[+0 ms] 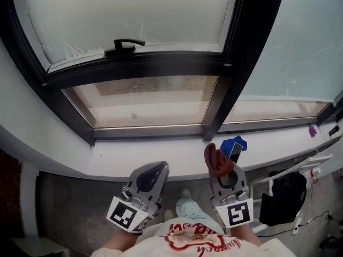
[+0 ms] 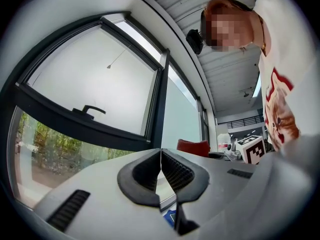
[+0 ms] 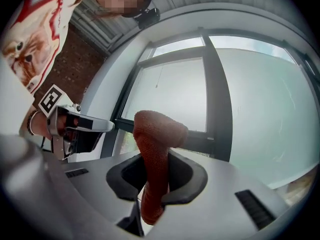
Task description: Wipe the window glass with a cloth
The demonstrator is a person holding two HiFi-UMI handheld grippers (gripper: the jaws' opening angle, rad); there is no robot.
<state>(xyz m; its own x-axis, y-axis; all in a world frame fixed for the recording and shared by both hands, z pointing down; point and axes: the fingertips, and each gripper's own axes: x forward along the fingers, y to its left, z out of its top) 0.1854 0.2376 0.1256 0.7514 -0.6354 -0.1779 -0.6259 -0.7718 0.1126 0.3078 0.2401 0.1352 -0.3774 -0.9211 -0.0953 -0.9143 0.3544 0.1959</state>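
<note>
Your right gripper (image 3: 155,176) pinches the red cloth (image 3: 156,134) tight between its two jaws. A fat bunch of the cloth sticks out past the jaw tips. That is a good way to hold it, I think, because the soft part will meet the glass (image 1: 134,15) first and the hard jaws will stay off it. The other end of the cloth hangs down behind the jaws.

Your left gripper (image 2: 161,171) has its jaws pressed together with nothing between them. You hold it low and to the side. It seems to be waiting there so it does not get in the way.

From the head view, both grippers are down low in front of your body, below the white sill (image 1: 161,157). They are well apart from the glass. So the wiping does not look started yet.

The window has a dark frame (image 1: 241,52) and a black handle (image 1: 124,45) on the big pane. A blue thing (image 1: 236,143) lies on the sill just beside your right gripper. When you lift the cloth up, I would steer past that blue thing and keep the cloth flat on the glass, away from the handle.
</note>
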